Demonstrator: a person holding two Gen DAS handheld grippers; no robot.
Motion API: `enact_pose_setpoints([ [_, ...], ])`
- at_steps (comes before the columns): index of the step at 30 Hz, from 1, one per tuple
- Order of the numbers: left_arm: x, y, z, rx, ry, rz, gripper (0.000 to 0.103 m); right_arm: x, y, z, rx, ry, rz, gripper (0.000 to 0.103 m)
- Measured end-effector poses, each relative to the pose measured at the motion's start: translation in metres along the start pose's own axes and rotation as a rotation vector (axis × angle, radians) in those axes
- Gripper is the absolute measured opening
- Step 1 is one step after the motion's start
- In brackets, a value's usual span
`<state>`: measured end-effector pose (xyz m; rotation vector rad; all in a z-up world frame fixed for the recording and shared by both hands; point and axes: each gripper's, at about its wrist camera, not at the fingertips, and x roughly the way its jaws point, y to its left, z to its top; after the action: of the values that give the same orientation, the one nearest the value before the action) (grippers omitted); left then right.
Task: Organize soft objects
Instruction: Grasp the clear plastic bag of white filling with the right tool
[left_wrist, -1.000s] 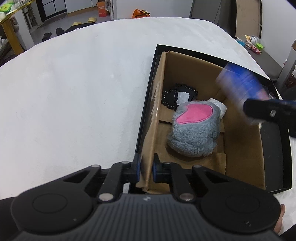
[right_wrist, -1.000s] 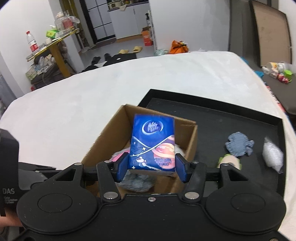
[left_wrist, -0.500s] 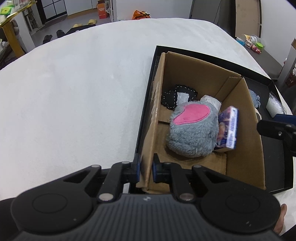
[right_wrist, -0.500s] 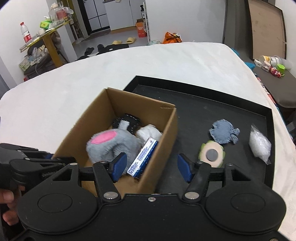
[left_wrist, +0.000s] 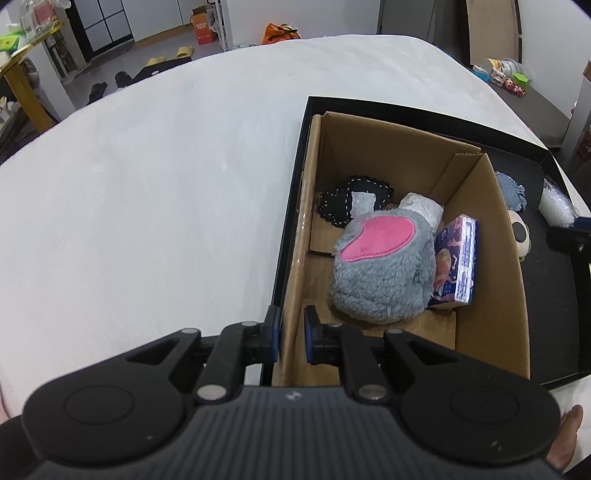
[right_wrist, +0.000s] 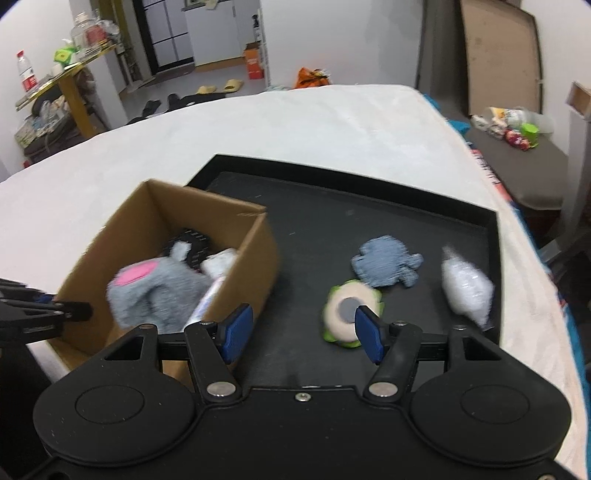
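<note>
The left gripper (left_wrist: 291, 334) is clamped on the near wall of the cardboard box (left_wrist: 506, 258), one blue pad on the outside of the wall and one on the inside. The box stands at the left end of a black tray (right_wrist: 369, 206), which lies on a white cloth-covered surface (left_wrist: 147, 184).

Inside the box, a grey plush toy with a pink patch (left_wrist: 380, 266) occupies the middle. A blue tissue pack (left_wrist: 456, 269) stands on edge between the plush and the right wall, touching the plush. Behind the plush lie a black stitched fabric piece (left_wrist: 336, 203) and a white wrapped item (left_wrist: 423, 206); whether the latter touches the fabric piece cannot be told from this angle.

The right gripper (right_wrist: 301, 334) hangs over the tray floor just right of the box, fingers spread apart with nothing between them; its jaws have just been opening. Its right pad appears in front of a round green-and-cream plush (right_wrist: 349, 314), though the picture is blurred and contact cannot be confirmed.

Three items lie on the tray outside the box: the green-and-cream plush, a blue-grey cloth piece (right_wrist: 386, 266) just behind it, and a white crinkled bag (right_wrist: 465, 291) near the tray's right rim.

A fingertip (left_wrist: 570, 432) shows at the lower right of the left wrist view.
</note>
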<state>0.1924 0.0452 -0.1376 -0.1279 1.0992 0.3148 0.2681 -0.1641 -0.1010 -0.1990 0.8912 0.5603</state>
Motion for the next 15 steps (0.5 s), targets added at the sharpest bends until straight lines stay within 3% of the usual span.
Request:
enact_pose_setpoints([
  [8,0.003,-0.004,0.008,0.018,0.008,0.016,0.019,0.003,-0.045,0.004,0.048,-0.028,-0.066,0.061],
  [10,0.003,-0.005,0.01,0.018,0.007,0.027,0.028,0.004,-0.059,0.006,0.079,-0.036,-0.079,0.061],
  [15,0.004,-0.01,0.014,0.028,0.0,0.043,0.041,0.012,-0.085,0.007,0.141,-0.061,-0.13,0.061],
])
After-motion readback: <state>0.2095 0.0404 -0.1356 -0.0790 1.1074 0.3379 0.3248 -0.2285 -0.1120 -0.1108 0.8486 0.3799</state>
